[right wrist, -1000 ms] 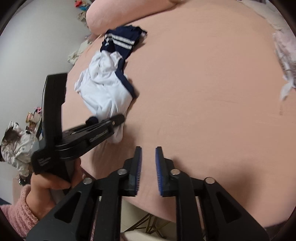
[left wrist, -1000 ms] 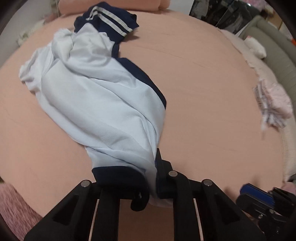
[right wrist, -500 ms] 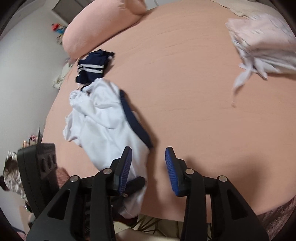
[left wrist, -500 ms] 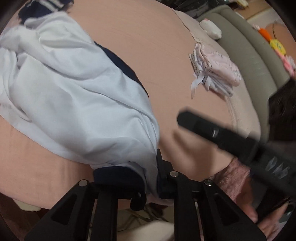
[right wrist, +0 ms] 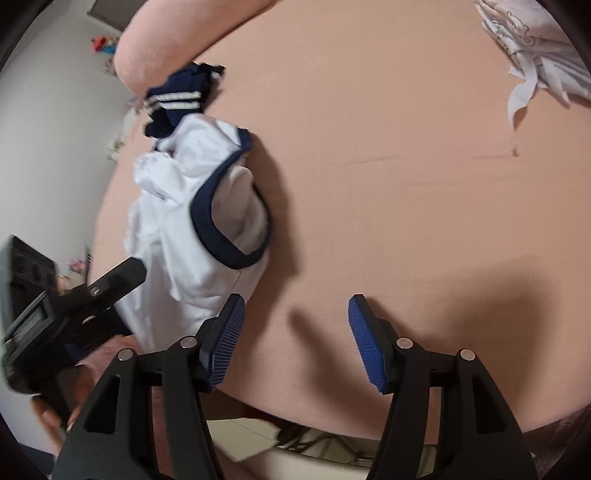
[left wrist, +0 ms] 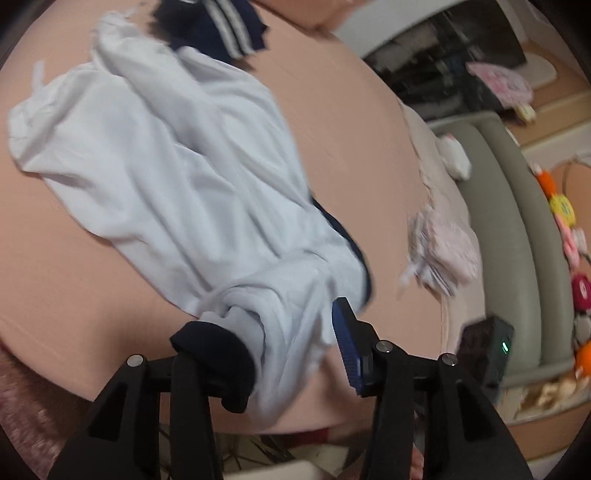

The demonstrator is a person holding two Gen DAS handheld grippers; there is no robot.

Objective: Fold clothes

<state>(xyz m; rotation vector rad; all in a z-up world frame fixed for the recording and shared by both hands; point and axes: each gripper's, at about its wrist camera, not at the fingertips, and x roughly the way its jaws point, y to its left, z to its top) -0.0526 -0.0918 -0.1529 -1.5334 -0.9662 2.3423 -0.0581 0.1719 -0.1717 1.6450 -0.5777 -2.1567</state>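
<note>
On the left of the right wrist view, the white top (right wrist: 177,221) with navy trim lies crumpled on the pink bed (right wrist: 406,184), its long axis running from the striped navy collar (right wrist: 177,99) at 11 o'clock down to 7 o'clock, where the left gripper (left wrist: 295,347) meets its near end. Its jaws have just been opening; they stand spread with the navy cuff (left wrist: 218,358) and white cloth draped loosely between them. The right gripper (right wrist: 295,339) hangs over bare sheet just beside the top, its jaws also just opened, nothing between them. At 1 o'clock lies a pale folded garment (right wrist: 532,48). A pink pillow (right wrist: 177,33) sits at 11 o'clock, a grey padded edge (left wrist: 517,240) at 3 o'clock in the left view.
</note>
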